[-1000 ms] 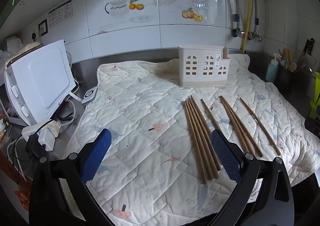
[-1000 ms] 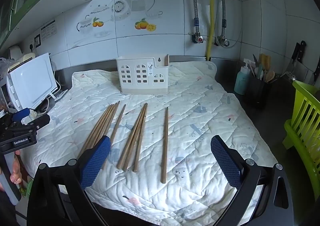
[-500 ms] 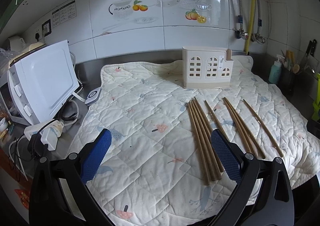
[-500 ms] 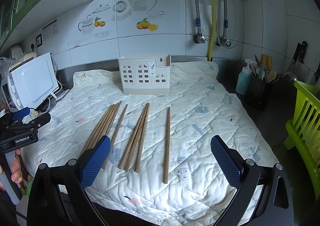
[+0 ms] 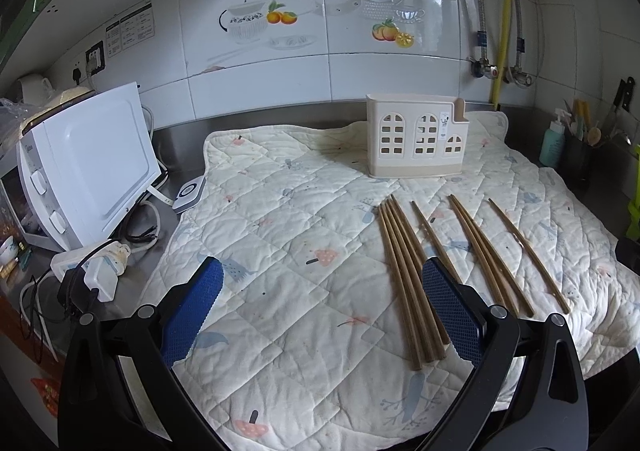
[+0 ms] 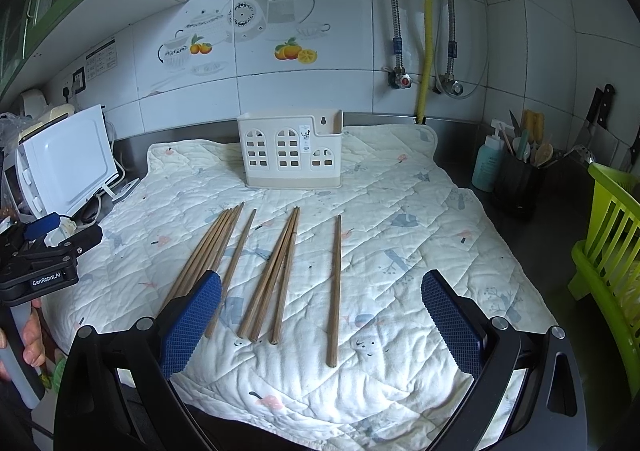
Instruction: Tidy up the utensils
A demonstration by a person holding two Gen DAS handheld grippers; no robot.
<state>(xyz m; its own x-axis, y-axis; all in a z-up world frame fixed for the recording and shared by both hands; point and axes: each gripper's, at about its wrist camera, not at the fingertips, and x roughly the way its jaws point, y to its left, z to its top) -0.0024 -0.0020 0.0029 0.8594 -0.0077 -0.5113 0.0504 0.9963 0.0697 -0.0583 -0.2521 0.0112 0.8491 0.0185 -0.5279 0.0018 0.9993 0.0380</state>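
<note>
Where tiles end, quilted mat.

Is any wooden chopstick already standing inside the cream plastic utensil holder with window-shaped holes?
No: all the brown wooden chopsticks lie flat on the quilted mat, in front of the cream utensil holder, apart from it.

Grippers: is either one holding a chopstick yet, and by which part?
Nothing is held. Left gripper and right gripper are open above the quilt; the chopsticks lie untouched.
</note>
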